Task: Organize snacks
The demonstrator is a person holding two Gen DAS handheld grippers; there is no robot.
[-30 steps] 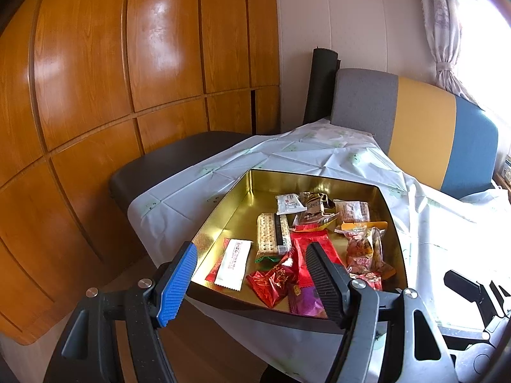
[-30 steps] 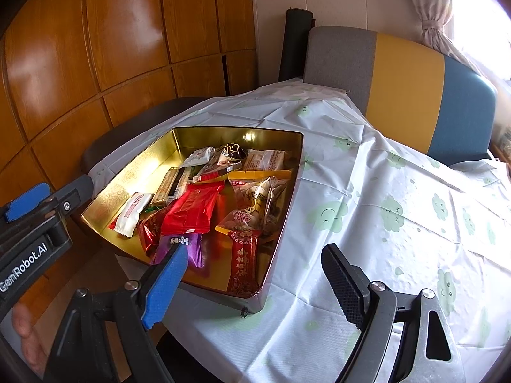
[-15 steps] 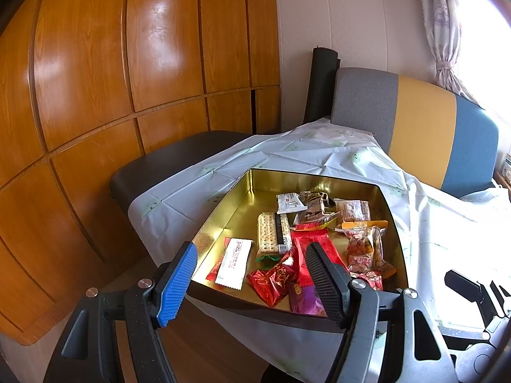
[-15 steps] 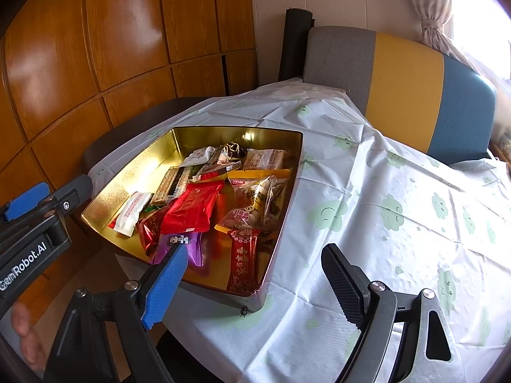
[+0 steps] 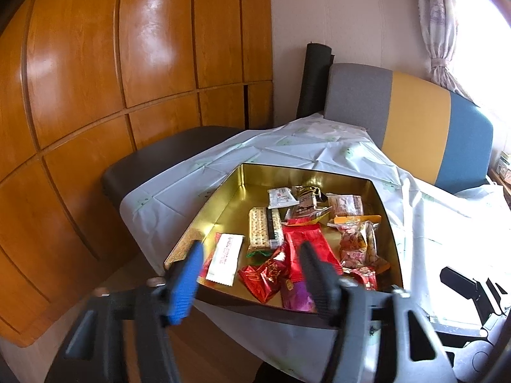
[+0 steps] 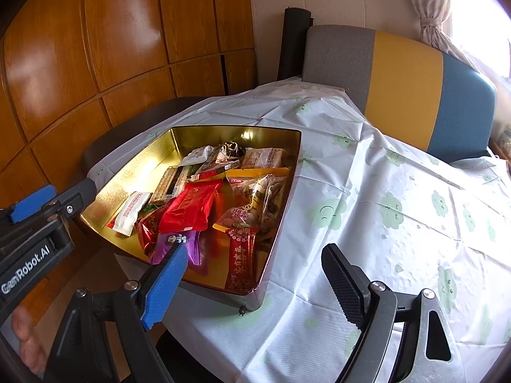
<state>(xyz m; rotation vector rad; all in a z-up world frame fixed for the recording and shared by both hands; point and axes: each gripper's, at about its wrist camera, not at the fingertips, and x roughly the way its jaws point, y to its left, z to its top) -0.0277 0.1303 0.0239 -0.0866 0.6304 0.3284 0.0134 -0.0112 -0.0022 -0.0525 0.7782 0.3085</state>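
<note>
Gold tin (image 6: pixel 140 175) on worktop (image 6: pixel 383 223) holds mixed snacks (image 6: pixel 191 207); left gripper (image 5: pixel 249 274), right gripper (image 6: pixel 252 281) both spread wide, empty. Stage ambiguous.

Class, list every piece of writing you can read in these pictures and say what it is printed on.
"GenRobot.AI": on the black body of the left tool, seen in the right wrist view.
Print on the snack wrappers in the gold tin, such as the long red packet and the white sachet: too small or blurred to read.
</note>
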